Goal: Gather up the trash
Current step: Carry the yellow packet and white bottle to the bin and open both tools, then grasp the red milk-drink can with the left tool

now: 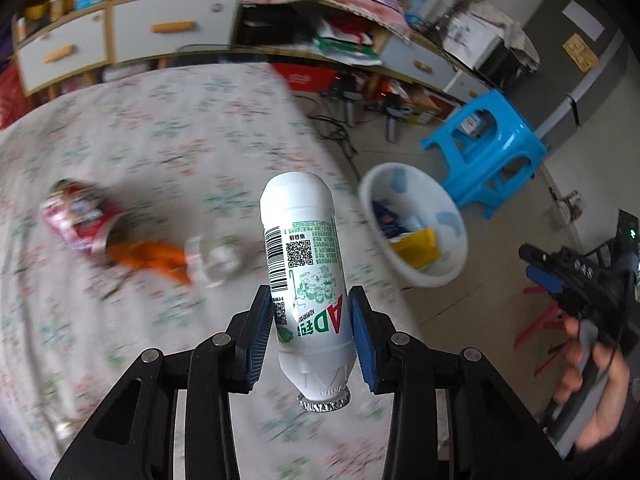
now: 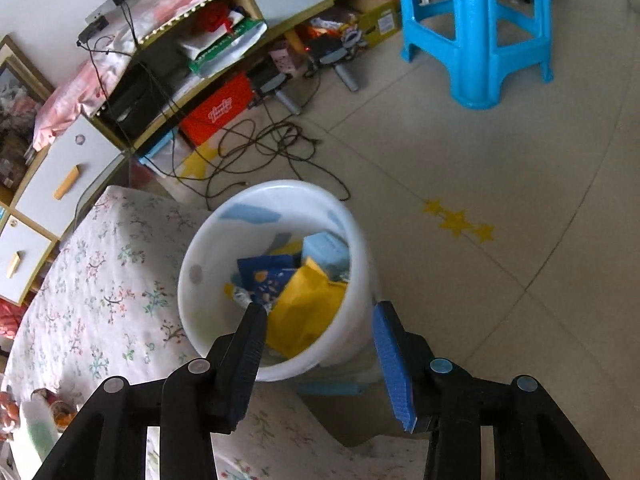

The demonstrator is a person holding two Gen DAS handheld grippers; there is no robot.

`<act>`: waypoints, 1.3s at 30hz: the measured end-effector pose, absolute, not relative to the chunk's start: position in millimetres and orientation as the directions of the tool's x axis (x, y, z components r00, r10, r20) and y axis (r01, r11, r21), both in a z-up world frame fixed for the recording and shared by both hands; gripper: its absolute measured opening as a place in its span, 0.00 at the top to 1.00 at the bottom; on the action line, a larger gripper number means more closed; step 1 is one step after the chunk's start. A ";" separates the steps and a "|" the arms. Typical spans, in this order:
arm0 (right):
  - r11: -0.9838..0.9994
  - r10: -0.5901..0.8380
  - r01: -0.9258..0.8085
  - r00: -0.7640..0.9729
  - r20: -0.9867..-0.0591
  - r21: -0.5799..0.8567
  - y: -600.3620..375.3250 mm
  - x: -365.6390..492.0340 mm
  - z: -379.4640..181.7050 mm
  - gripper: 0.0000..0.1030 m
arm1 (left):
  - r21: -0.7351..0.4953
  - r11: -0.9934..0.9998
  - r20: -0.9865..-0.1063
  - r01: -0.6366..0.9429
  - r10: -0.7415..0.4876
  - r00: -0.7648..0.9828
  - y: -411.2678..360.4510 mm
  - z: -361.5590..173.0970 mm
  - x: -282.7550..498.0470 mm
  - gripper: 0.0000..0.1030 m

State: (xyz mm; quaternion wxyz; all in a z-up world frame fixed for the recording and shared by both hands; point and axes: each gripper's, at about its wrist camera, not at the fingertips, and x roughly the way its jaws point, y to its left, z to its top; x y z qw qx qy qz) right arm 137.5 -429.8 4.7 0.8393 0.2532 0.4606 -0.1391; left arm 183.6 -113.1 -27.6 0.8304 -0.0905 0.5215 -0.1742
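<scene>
Floral-patterned cloth (image 1: 140,152) is covering the desk, which is filling the left of both views; a shelf unit with drawers (image 2: 72,176) is running along the wall behind. On the cloth at left, blurred, a red snack wrapper (image 1: 78,220), an orange wrapper (image 1: 152,260) and a clear crumpled plastic piece (image 1: 216,260) are lying close together.

Left gripper (image 1: 310,320) is holding a white drink bottle (image 1: 306,272), foil-capped neck toward the camera, base pointing away. Jaws are standing partly open, both blue pads pressing on the bottle's printed label.

White bin (image 2: 360,280) is sitting on the tiled floor just beside the desk edge. Inside: a yellow packet (image 2: 308,312), a dark blue packet (image 2: 268,276) and a light blue carton (image 2: 324,250).

Right gripper (image 2: 320,320) is hanging over the bin's near rim. Jaws are standing moderately open with nothing gripped. Left view shows a hand (image 1: 596,384) gripping its handle.

Blue plastic stool (image 2: 480,32) is standing on the floor at far right.
</scene>
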 end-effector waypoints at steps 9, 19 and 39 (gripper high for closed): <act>0.856 -0.033 0.452 0.533 -0.845 0.252 -443.0 123.4 14.3 0.52 | -0.332 0.906 -0.840 0.265 -0.411 0.354 -208.3 -40.2 218.1 0.61; 0.846 -0.024 0.462 0.533 -0.846 0.267 -453.2 120.3 15.1 0.51 | -0.350 0.886 -0.819 0.305 -0.447 0.360 -245.0 -40.5 244.2 0.40; 0.883 -0.005 0.392 0.558 -0.830 0.258 -418.6 126.7 27.9 0.35 | -0.179 0.970 -0.831 0.166 -0.239 0.502 -129.6 -12.4 221.3 0.13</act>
